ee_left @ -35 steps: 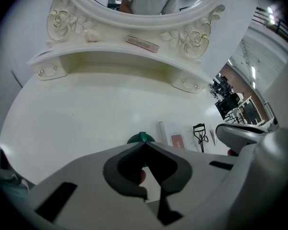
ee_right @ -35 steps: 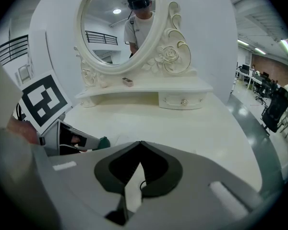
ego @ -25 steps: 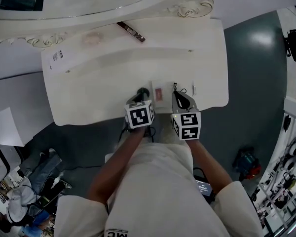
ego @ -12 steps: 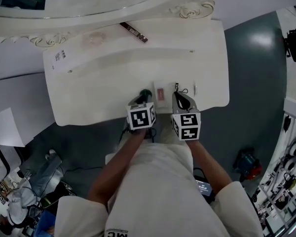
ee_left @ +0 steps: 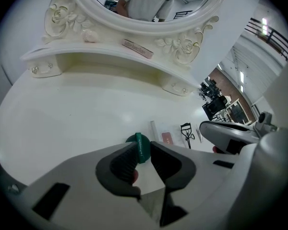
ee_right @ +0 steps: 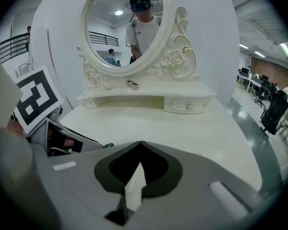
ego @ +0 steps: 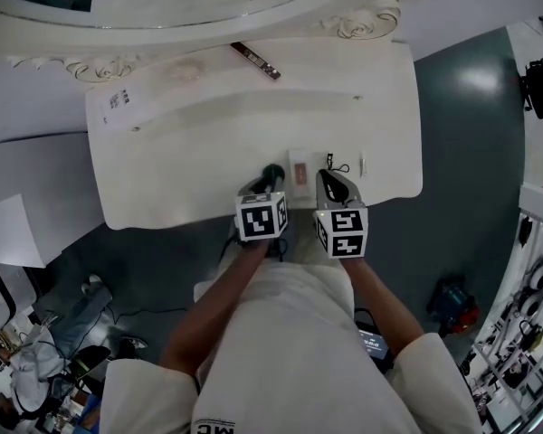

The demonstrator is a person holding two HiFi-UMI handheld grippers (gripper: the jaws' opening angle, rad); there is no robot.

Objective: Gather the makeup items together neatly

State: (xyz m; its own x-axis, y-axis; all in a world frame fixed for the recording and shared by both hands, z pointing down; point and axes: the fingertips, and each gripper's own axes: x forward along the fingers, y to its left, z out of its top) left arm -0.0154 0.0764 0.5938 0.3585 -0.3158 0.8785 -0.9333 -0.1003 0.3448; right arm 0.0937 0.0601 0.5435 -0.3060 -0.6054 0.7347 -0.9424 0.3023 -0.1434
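The left gripper [ee_left: 143, 153] pinches a green compact [ee_left: 140, 143] on edge in its fingers, near the counter's [ee_left: 86, 109] front edge. The lettering on its rim is too small to read. A pink-labelled packet [ee_left: 167, 137] and an eyelash curler [ee_left: 186, 132] lie beside it. The right gripper's [ee_right: 140, 147] fingers are closed and empty.

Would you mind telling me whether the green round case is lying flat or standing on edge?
On edge: the green round case shows its thin rim upward, pinched between the left claw's pads.

Cream-white worktop [ego: 163, 170]; dark green disc [ee_left: 143, 150]; black eyelash curler [ee_left: 186, 132]; grey-blue floor [ego: 471, 134]; black-and-white square markers on the left hand-held gripper [ego: 267, 178] and right hand-held gripper [ego: 328, 175].
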